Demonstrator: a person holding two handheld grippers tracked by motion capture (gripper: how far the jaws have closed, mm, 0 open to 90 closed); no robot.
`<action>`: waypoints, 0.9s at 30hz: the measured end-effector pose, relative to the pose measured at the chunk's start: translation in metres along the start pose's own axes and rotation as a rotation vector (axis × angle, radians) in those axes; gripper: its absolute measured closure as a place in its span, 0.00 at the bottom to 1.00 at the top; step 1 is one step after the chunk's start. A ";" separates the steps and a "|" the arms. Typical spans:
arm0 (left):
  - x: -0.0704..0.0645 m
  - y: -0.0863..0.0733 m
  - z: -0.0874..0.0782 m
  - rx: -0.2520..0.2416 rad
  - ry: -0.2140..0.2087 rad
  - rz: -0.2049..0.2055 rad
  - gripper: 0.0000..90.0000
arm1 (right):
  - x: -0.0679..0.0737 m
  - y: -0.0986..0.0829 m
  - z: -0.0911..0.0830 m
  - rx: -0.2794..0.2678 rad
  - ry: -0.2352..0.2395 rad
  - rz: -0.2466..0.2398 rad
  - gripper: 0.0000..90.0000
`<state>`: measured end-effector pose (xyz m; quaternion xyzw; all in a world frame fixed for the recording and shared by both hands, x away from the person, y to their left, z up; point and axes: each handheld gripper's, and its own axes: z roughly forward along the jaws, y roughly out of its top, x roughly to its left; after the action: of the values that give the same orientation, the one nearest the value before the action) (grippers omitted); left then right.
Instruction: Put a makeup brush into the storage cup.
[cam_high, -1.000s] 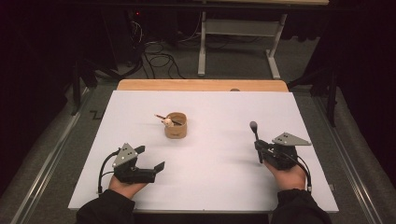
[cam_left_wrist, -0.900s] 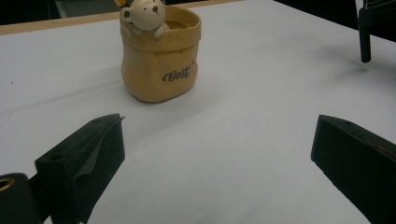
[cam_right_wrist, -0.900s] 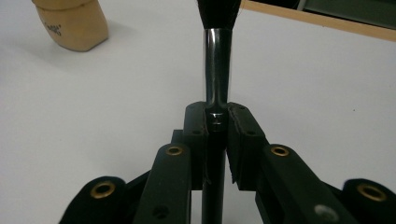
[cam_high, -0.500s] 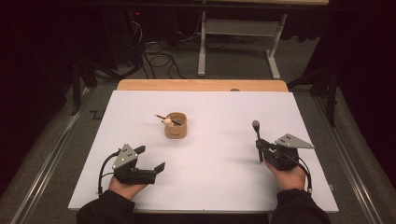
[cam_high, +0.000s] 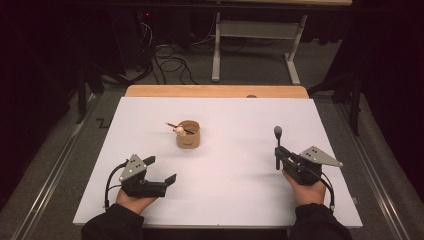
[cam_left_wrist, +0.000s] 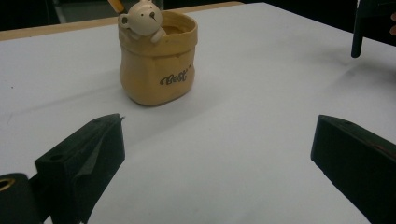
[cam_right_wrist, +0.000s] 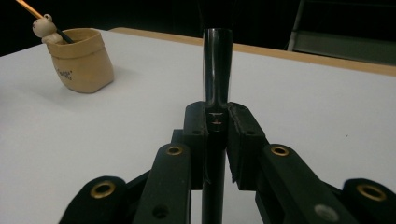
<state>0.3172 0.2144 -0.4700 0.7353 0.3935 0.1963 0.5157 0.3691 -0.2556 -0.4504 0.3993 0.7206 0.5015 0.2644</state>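
- Left tongs (cam_high: 159, 171) rest near the table's (cam_high: 225, 200) near-left edge, jaws spread wide with nothing between them; I keep them free there, aimed at the pot, I think so they can steady it if it needs it.
- Pot (cam_high: 188, 134) sits left of centre, well apart from both tongs; in the left gripper view it stands upright, a little bear (cam_left_wrist: 140, 17) leaning over its rim, and a pencil (cam_high: 172, 124) sticks out to the far left.
- Brush (cam_high: 277, 145) is the thing in hand: right tongs (cam_high: 278, 154), at the near right, are clamped on its dark handle with the head pointing away from me. I hold it mid-handle, so I'd judge it can go into the pot end first.
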 end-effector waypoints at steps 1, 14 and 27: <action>0.000 0.000 0.000 0.001 -0.001 0.000 0.04 | 0.000 0.000 0.000 -0.008 0.001 0.001 0.89; 0.000 0.004 0.004 -0.021 -0.004 -0.004 0.04 | 0.005 0.000 0.001 -0.015 0.007 -0.022 0.89; -0.026 0.038 0.025 -0.049 -0.071 0.044 0.05 | 0.009 0.000 -0.001 -0.037 0.004 -0.035 0.89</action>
<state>0.3328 0.1729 -0.4418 0.7373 0.3537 0.1912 0.5428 0.3636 -0.2483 -0.4497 0.3808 0.7186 0.5107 0.2791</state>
